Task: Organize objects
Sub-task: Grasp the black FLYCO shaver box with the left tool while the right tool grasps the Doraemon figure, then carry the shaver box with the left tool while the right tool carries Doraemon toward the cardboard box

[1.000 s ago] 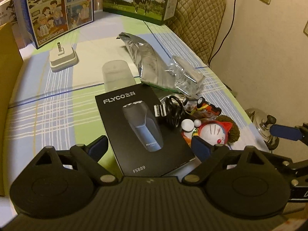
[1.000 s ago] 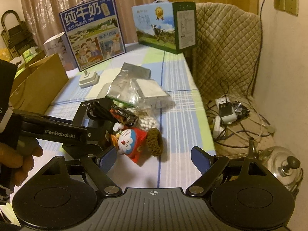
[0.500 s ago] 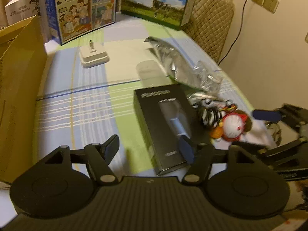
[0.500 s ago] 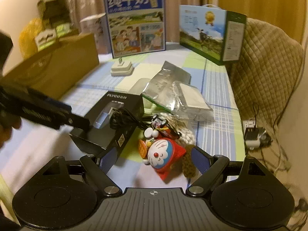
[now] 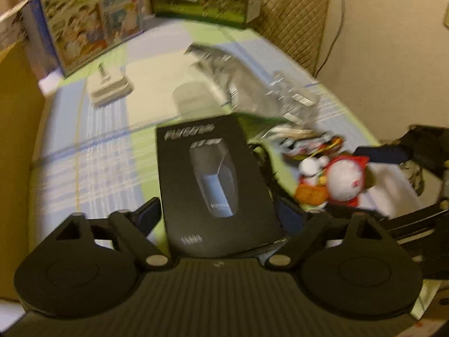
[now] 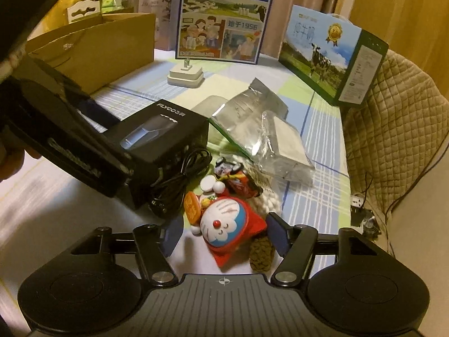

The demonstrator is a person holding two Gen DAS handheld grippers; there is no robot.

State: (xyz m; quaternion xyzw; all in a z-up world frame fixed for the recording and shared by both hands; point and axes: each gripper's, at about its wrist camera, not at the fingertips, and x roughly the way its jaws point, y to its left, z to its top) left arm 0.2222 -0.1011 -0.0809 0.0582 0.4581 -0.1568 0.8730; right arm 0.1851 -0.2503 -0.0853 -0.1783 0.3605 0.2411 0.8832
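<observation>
**Two tools, two targets: box between the left fingers, toy between the right**

Taking the flat black cardboard shaver box (image 5: 213,179) as landmark, and going left to right: to its left stands the brown cardboard carton (image 6: 92,47), open at the top, a likely place for sorted things; the left tool (image 5: 221,213) straddles the box's near end, its fingers spread on either side, having just been opening, and the blur hides whether the pads touch the box's sides, though they do not seem to press; the box lies flat on the checked-cloth table (image 5: 92,163) with its long axis running straight away from that tool, printed top end pointing toward the far milk cartons, so the fingers cross its short width, which suits a grasp; the left hand is plainly the nearer to it.

Just right of the box lies a coiled black cable (image 6: 179,179), touching its side; right again, the round white-faced plush toy in red (image 6: 227,224) lies face up between the fingers of the right tool (image 6: 224,233), which have just been closing but look short of pinching it; its head points toward that tool and slightly left, its red body trailing right.
</observation>
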